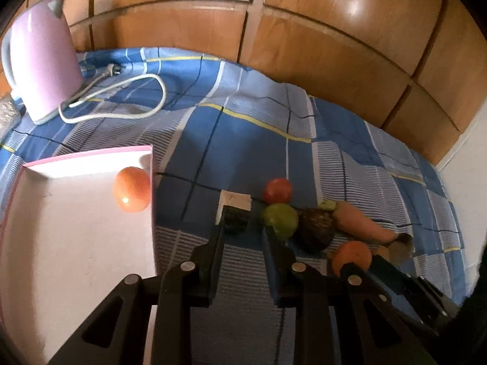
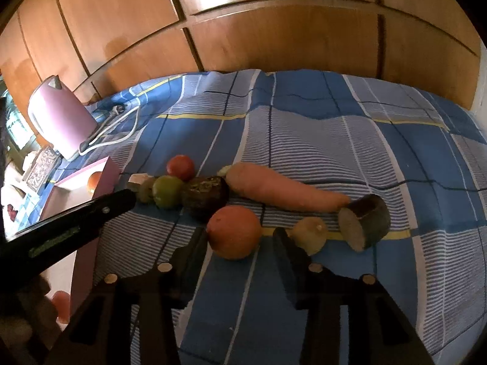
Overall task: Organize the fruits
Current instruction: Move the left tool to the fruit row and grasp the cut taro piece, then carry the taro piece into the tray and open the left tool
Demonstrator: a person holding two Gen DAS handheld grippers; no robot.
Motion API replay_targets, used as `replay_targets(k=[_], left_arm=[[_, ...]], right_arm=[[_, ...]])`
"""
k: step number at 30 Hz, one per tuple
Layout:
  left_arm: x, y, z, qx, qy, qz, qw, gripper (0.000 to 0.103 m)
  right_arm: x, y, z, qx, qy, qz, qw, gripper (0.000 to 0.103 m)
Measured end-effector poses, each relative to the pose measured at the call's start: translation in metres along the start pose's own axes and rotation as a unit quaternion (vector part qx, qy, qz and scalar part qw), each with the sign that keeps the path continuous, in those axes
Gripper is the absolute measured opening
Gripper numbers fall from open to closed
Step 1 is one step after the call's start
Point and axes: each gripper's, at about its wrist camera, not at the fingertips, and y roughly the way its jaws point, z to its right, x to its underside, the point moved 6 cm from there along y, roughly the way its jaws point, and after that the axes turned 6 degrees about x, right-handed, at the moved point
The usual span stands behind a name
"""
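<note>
On the blue checked cloth lies a row of produce: a red tomato [image 2: 180, 167], a green fruit [image 2: 166, 191], a dark brown chunk [image 2: 207, 196], a long carrot [image 2: 283, 188] and an orange [image 2: 234, 232]. My right gripper [image 2: 240, 233] is open around the orange's near side; the pads do not press it. My left gripper [image 1: 248, 226] is shut and empty, hovering just short of the green fruit [image 1: 280, 217] and a small dark slice [image 1: 236, 223]. A second tomato [image 1: 132, 188] rests inside the white pink-rimmed tray [image 1: 88, 158].
A pink kettle [image 1: 42, 64] and its white cord [image 1: 121, 97] stand at the back left. A pale cube [image 1: 234, 202], a yellowish bulb [image 2: 310, 234] and a dark-skinned cut piece [image 2: 365, 222] lie by the row. Wooden panels close off the far side.
</note>
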Motion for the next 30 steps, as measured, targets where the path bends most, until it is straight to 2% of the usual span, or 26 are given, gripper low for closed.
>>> replay_targets(k=[4, 8, 10, 13, 20, 21, 23, 24, 25, 30], left_arm=[[-0.002, 0.011, -0.002, 0.008, -0.009, -0.008, 0.9999, 0.026], [-0.004, 0.015, -0.003, 0.009, -0.01, -0.007, 0.9999, 0.025], [-0.004, 0.019, -0.005, 0.017, -0.017, -0.011, 0.9996, 0.014], [-0.003, 0.022, -0.008, 0.024, -0.03, -0.014, 0.9992, 0.005], [-0.001, 0.01, 0.003, 0.029, 0.0, 0.001, 0.9996, 0.002], [-0.001, 0.009, 0.004, 0.021, 0.005, 0.001, 0.9998, 0.003], [-0.002, 0.01, 0.002, 0.013, 0.002, 0.0, 0.9999, 0.016], [-0.003, 0.011, -0.001, 0.009, -0.005, -0.002, 0.9999, 0.031], [-0.003, 0.012, -0.004, 0.005, -0.013, -0.003, 0.9999, 0.04], [-0.009, 0.018, -0.012, 0.006, -0.028, -0.004, 0.9996, 0.04]], right_arm=[[0.002, 0.003, -0.002, 0.0, -0.007, -0.004, 1.0, 0.044], [0.001, 0.005, -0.004, -0.004, -0.008, -0.003, 1.0, 0.039], [0.001, 0.005, -0.004, -0.004, -0.011, -0.002, 1.0, 0.039], [0.0, 0.005, -0.004, -0.007, -0.012, -0.002, 1.0, 0.039], [0.001, 0.003, -0.003, -0.013, -0.01, -0.005, 1.0, 0.038], [0.001, 0.003, -0.002, -0.015, -0.007, -0.006, 1.0, 0.038], [0.001, 0.003, -0.003, -0.015, -0.007, -0.006, 1.0, 0.038], [0.001, 0.003, -0.003, -0.015, -0.008, -0.006, 1.0, 0.038], [0.001, 0.003, -0.003, -0.015, -0.007, -0.006, 1.0, 0.038], [0.0, 0.004, -0.003, -0.017, -0.007, -0.005, 1.0, 0.038]])
